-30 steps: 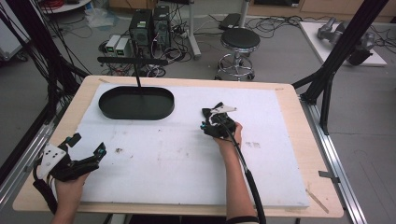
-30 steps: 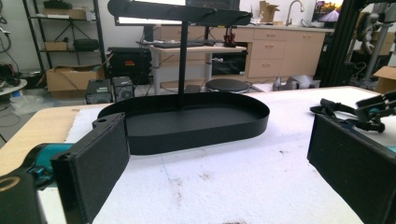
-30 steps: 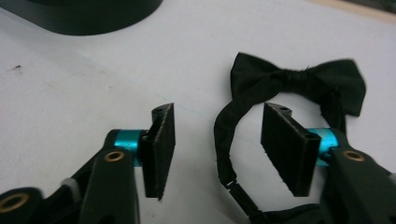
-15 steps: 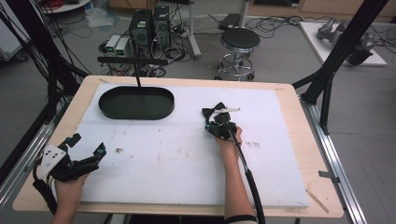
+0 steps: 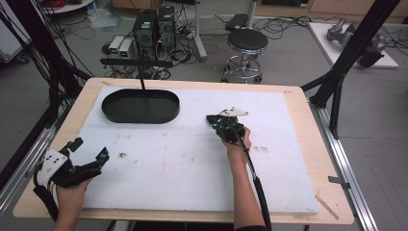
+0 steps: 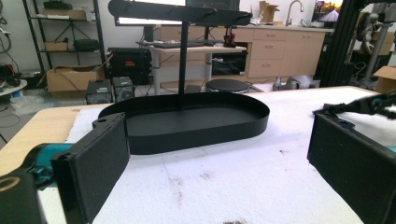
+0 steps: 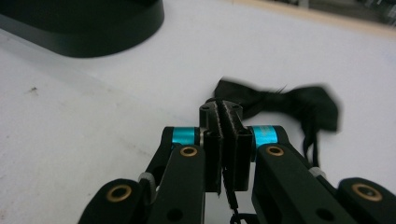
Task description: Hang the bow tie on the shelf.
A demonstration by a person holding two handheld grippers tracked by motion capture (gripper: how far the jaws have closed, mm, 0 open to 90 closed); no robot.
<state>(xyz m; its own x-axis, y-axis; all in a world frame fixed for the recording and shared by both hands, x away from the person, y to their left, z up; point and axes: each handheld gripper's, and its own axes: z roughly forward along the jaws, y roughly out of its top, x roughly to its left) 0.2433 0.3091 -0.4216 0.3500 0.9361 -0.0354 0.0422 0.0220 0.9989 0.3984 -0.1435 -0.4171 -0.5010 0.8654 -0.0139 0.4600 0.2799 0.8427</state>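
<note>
R gripper clenched on thin black cord of a black bow-like fabric piece, lying on white worktop just past its tips. Black oval tray far-left of it. L gripper released, empty, nr front-left edge, well apart; R is nearer.

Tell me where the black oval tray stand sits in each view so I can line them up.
High view: black oval tray stand, far left of the white mat.
Left gripper view: centre, beyond the open jaws.
Right gripper view: top-left corner, its rim.
Shared landmark: the white mat under it.
</note>
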